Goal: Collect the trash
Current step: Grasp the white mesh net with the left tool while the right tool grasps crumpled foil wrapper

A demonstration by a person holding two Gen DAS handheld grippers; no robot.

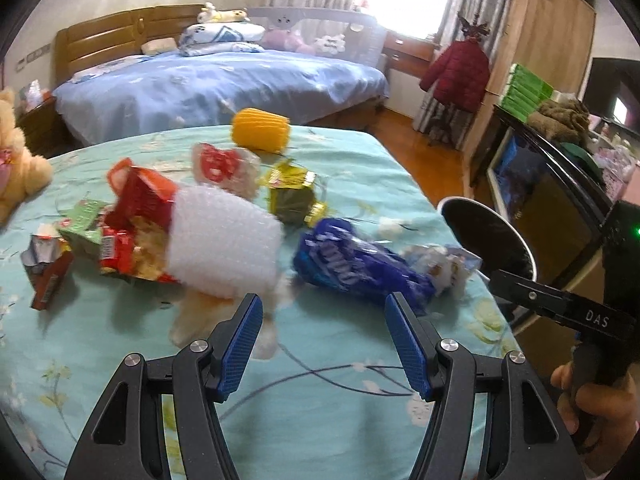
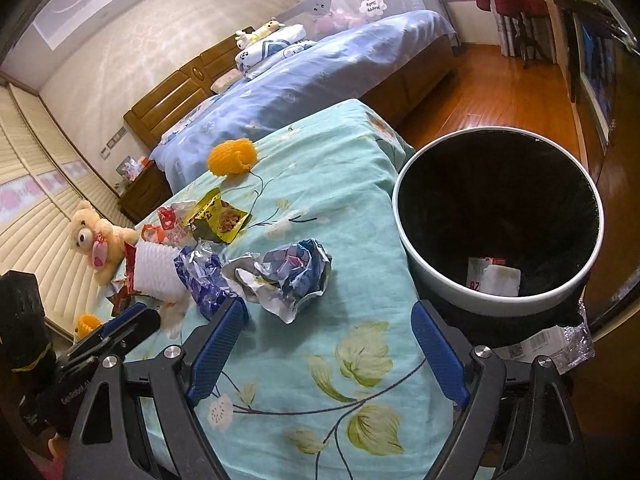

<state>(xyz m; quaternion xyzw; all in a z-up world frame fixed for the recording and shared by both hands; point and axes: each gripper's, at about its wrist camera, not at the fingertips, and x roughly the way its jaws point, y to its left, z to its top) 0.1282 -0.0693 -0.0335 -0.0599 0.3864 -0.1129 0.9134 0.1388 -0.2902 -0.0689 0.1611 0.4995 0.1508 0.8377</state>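
Snack trash lies on a teal flowered bedspread (image 1: pixel 320 400). My left gripper (image 1: pixel 323 300) stands open and empty above it. Just past its fingertips are a white bubble-wrap piece (image 1: pixel 224 244) on a red snack bag (image 1: pixel 136 208) and a blue wrapper (image 1: pixel 352 268). My right gripper (image 2: pixel 328 306) is open too, with nothing between its pads. A crumpled silver-blue wrapper (image 2: pixel 288 276) lies right in front of it. The blue wrapper (image 2: pixel 200 276) is by its left fingertip. A white bin with a black liner (image 2: pixel 404 240) stands beside the bed on the right, with a white wrapper (image 2: pixel 492 280) inside.
A yellow-green wrapper (image 1: pixel 292 192), a red-and-white wrapper (image 1: pixel 220 168) and a yellow ribbed toy (image 1: pixel 260 130) lie farther back. A teddy bear (image 2: pixel 96 240) sits at the bed's left edge. A second bed with blue covers (image 1: pixel 220 80) is behind. The floor on the right is wood (image 2: pixel 500 88).
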